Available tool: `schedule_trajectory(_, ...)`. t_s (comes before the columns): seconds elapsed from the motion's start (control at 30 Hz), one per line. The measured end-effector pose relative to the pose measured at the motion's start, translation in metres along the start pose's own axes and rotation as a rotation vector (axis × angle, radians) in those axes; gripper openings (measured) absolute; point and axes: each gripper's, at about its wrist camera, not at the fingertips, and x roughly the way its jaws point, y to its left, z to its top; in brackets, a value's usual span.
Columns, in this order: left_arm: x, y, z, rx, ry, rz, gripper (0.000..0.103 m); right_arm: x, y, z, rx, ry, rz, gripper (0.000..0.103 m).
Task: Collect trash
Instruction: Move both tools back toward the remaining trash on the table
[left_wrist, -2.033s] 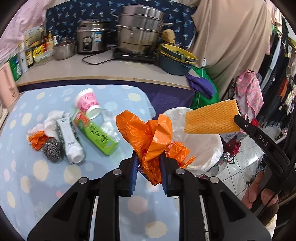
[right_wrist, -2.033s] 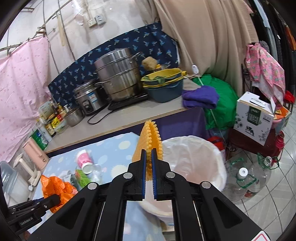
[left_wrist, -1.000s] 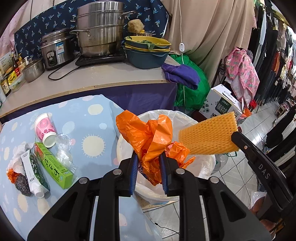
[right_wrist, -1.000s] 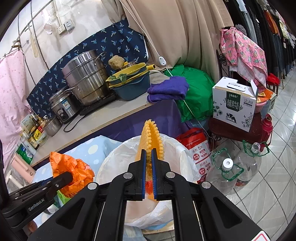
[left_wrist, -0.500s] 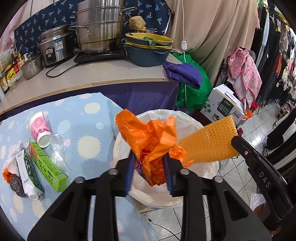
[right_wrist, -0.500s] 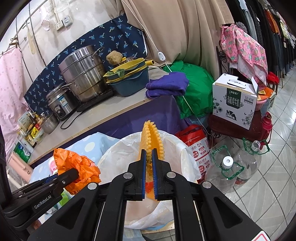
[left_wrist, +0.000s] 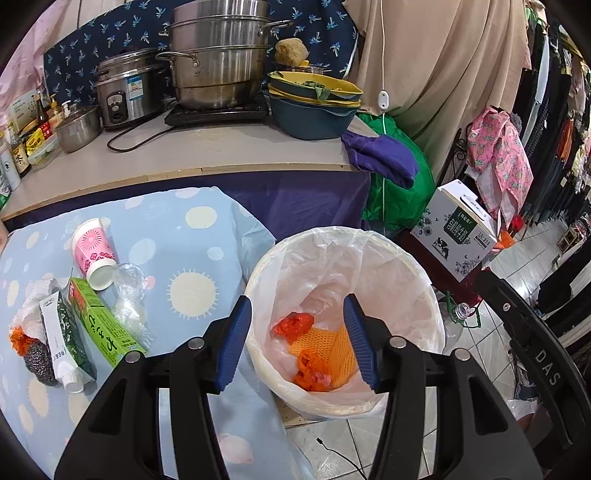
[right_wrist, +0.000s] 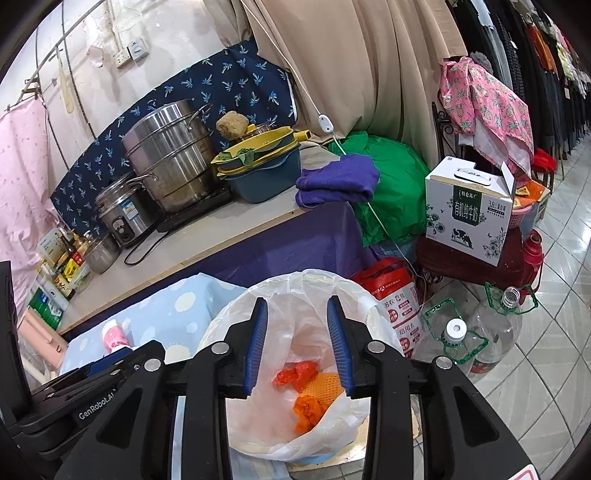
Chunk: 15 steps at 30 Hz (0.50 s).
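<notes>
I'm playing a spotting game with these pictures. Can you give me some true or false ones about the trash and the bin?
1. The orange foam net lies inside the white bin. True.
2. The left gripper is squeezing an orange bag. False: its jaws have just been opening, nothing is between them, and the orange plastic bag is down in the bin.
3. The pink paper cup stands upright. False: it lies on its side on the blue spotted cloth.
4. A green carton is on the table. True.
5. The right gripper holds the purple towel. False: it is empty above the bin; the purple towel sits on the counter.
</notes>
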Motion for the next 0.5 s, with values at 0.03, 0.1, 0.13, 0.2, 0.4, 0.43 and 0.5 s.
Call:
schedule_trajectory(0.03, -0.001, 0.001, 0.0, -0.003, 0.001, 0.0, 0.05, -0.001, 0.001, 0.0, -0.001, 0.0, 0.002, 0.035)
schedule_trajectory(0.1, -0.003, 0.003, -0.001, -0.01, 0.0, 0.003, 0.051, -0.002, 0.003, 0.0, -0.006, 0.0, 0.004, 0.035)
schedule_trajectory(0.13, -0.004, 0.005, -0.002, -0.012, 0.0, 0.004, 0.051, -0.002, 0.004, 0.0, -0.008, 0.001, 0.006, 0.036)
schedule_trajectory(0.2, -0.005, 0.008, -0.003, -0.016, -0.002, 0.011, 0.052, -0.003, 0.007, -0.001, -0.012, 0.001, 0.01, 0.037)
schedule_trajectory(0.4, -0.011, 0.018, -0.007, -0.038, -0.007, 0.028, 0.054, -0.006, 0.019, -0.002, -0.03, 0.002, 0.027, 0.04)
schedule_trajectory(0.43, -0.012, 0.021, -0.007, -0.044, -0.007, 0.03, 0.055, -0.007, 0.021, -0.003, -0.035, 0.002, 0.03, 0.04)
schedule_trajectory(0.5, -0.015, 0.026, -0.009, -0.057, -0.013, 0.039, 0.058, -0.008, 0.027, -0.004, -0.046, 0.004, 0.038, 0.04)
